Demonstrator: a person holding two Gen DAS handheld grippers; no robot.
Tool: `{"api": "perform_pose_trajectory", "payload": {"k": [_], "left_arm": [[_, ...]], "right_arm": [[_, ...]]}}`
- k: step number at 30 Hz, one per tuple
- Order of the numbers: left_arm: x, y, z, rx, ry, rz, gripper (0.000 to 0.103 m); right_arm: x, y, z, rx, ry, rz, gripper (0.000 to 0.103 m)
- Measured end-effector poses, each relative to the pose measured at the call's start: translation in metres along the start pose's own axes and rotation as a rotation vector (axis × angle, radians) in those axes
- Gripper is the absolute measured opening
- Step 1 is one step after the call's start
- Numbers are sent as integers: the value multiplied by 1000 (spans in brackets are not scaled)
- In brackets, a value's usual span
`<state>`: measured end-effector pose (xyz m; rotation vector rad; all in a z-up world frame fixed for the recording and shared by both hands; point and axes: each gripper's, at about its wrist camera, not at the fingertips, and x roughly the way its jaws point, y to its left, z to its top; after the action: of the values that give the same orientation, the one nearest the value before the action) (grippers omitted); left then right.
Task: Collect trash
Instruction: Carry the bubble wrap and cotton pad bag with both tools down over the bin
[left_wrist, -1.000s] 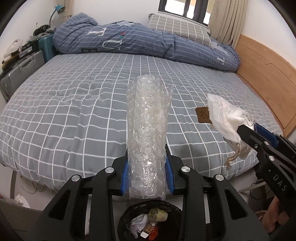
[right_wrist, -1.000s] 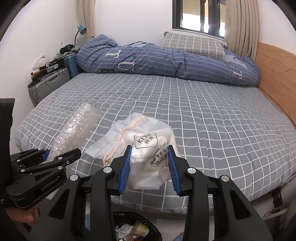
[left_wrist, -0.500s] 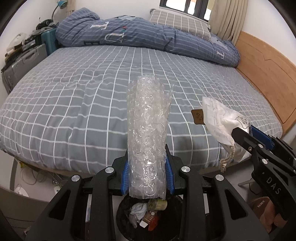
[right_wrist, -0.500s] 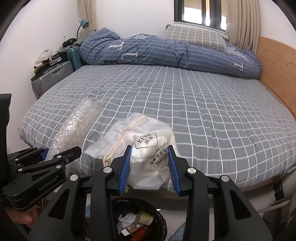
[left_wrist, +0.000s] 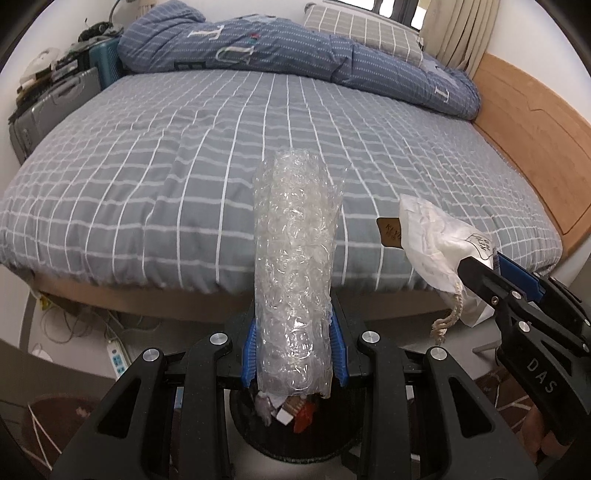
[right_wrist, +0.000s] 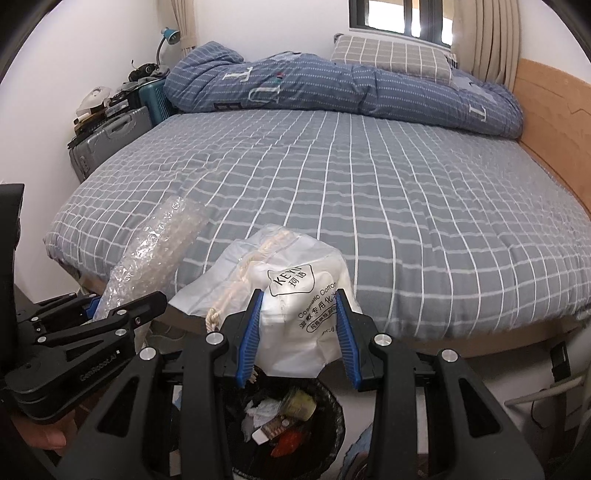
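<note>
Above the black trash bin (right_wrist: 332, 417), at the foot of the bed (right_wrist: 369, 206), I have both tools pitched steeply downward. My left tool (left_wrist: 293, 349) is clamped partway closed on a roll of bubble wrap (left_wrist: 295, 266); its blue pads (left_wrist: 249, 350) press the roll's lower end, and the roll stands up along the fingers, its bottom edge hanging over the bin's opening. My right tool (right_wrist: 299, 332) is likewise closed partway on a white plastic bag (right_wrist: 291, 295) printed with "KEYN" and "Cosmetic Cotton"; a twisted cotton cord (right_wrist: 236, 284) trails down the bag's left side. Through the left camera I see the right tool coming in from the right, just beside mine, the bag lifted clear of the grey checked bedspread. The bin below holds crumpled paper and wrappers.
</note>
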<state>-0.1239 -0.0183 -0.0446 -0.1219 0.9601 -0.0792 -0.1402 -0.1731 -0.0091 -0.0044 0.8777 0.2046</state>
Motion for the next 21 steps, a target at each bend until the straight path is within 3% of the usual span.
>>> {"api": "perform_pose_trajectory", "payload": {"k": [11, 21], "left_arm": [[9, 23, -42, -28, 83, 20, 31], [54, 47, -77, -54, 198, 32, 31]], "right_arm": [[9, 2, -39, 11, 98, 4, 36], [66, 9, -77, -6, 238, 13, 36]]}}
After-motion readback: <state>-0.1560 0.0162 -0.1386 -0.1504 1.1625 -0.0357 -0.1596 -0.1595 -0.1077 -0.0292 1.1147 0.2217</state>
